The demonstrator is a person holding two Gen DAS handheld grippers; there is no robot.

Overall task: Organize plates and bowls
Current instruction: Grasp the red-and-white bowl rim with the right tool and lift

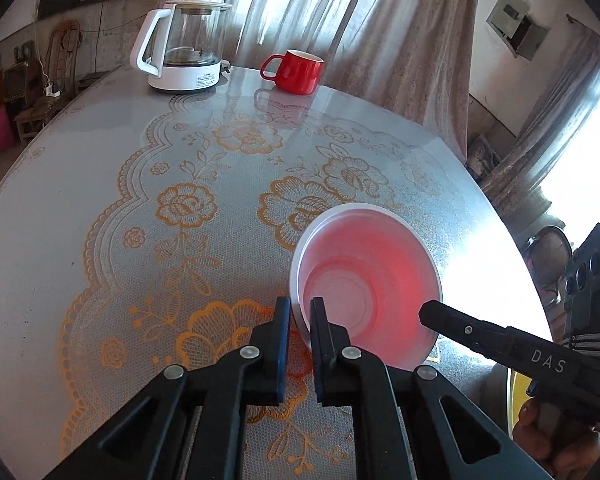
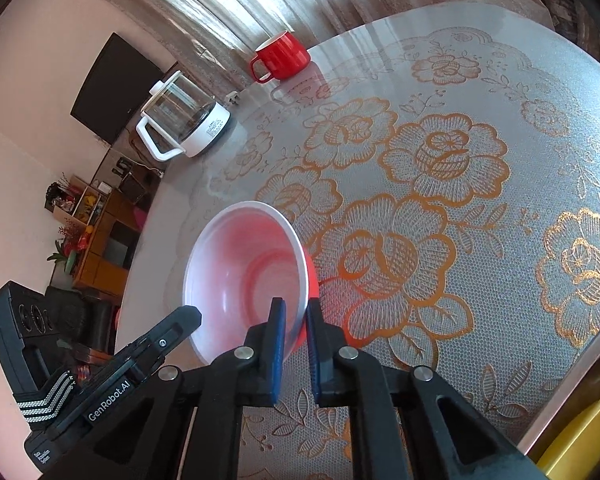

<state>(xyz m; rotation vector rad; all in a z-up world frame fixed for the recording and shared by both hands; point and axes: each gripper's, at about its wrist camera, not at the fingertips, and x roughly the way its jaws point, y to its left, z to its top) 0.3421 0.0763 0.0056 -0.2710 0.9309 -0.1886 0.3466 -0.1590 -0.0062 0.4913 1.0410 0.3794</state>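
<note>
A bowl [image 1: 368, 280], white inside and red outside, is held tilted above the floral table. My left gripper [image 1: 300, 312] is shut on its near-left rim, one finger inside and one outside. My right gripper [image 2: 296, 314] is shut on the opposite rim of the same bowl [image 2: 244, 276]. The right gripper's finger shows in the left wrist view [image 1: 432, 312] at the bowl's right edge. The left gripper's finger shows in the right wrist view [image 2: 184, 316] at the bowl's left edge. No plates are in view.
A glass kettle with a white base [image 1: 184, 44] and a red mug [image 1: 296, 70] stand at the table's far edge. The table [image 1: 140, 184] has a lace-patterned cover with orange flowers. Something yellow [image 2: 580, 440] lies beyond the near right table edge.
</note>
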